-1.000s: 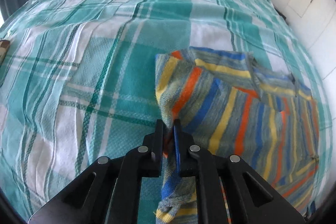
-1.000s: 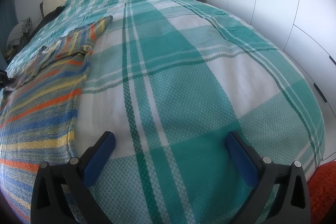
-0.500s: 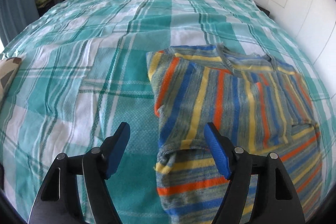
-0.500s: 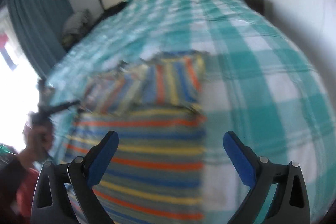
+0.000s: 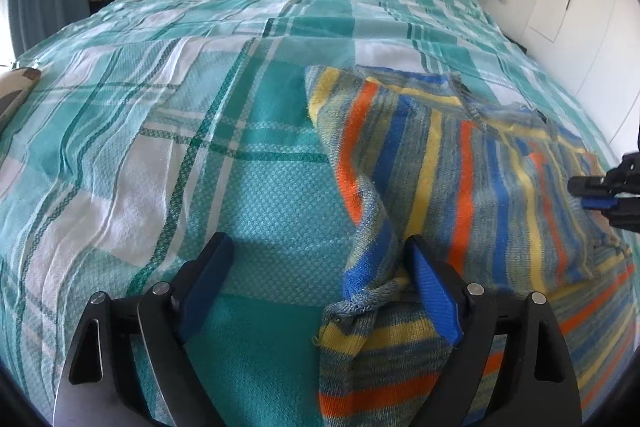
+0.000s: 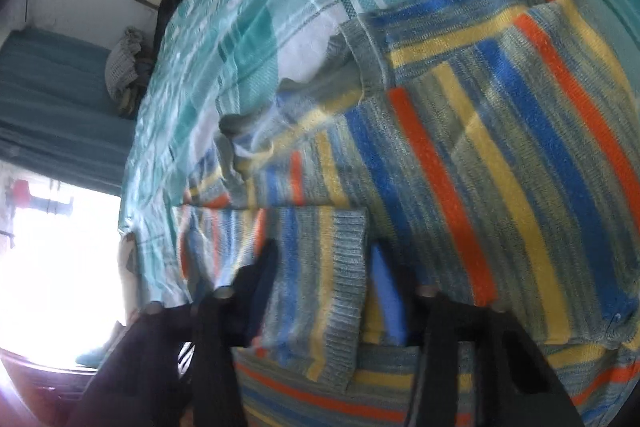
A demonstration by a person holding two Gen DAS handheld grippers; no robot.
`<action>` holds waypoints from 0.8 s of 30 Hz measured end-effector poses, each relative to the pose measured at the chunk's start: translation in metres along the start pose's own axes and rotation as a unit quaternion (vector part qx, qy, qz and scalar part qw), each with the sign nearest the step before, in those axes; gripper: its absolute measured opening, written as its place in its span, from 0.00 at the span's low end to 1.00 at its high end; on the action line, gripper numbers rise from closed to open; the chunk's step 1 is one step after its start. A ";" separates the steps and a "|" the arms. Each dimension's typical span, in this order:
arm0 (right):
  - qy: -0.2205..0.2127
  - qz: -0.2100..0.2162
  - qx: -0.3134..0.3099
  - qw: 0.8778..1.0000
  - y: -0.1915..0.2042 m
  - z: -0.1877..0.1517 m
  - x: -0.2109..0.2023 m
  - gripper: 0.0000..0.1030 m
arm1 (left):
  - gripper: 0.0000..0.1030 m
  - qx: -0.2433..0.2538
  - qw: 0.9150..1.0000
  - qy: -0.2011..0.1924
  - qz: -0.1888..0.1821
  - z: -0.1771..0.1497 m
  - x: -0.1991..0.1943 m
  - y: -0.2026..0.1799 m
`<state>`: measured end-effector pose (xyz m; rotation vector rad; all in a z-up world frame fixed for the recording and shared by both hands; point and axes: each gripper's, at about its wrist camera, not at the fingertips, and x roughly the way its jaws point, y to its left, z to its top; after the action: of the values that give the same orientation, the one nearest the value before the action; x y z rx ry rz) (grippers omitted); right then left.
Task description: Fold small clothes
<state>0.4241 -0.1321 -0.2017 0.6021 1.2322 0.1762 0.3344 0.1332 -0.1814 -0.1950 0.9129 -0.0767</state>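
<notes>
Your striped sweater (image 5: pixel 472 187) lies flat on the bed, knit in blue, orange, yellow and grey bands, both sleeves folded across the body, one ribbed cuff (image 6: pixel 344 291) lifted slightly.

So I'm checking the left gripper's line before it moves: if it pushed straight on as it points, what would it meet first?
Probably the checked bedspread, bare between the opening jaws of the left gripper. The striped sweater lies just right of that line, its sleeve end beside the right finger; depth is uncertain.
</notes>
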 end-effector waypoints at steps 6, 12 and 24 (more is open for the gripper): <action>-0.085 -0.064 -0.139 0.985 0.022 -0.003 -0.014 0.06 | 0.91 0.007 1.000 0.004 0.002 0.000 0.001 -0.003; -0.096 -0.074 -0.104 0.987 0.004 -0.015 -0.035 0.43 | 0.94 0.015 0.999 0.037 0.015 0.006 -0.015 -0.003; -0.038 -0.024 -0.187 0.981 -0.004 -0.099 -0.063 0.49 | 0.95 -0.010 0.997 0.080 0.004 -0.073 -0.117 0.024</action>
<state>0.3110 -0.1304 -0.1713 0.2491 1.1031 0.3328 0.2042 0.1645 -0.1386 -0.2054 1.0733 -0.0767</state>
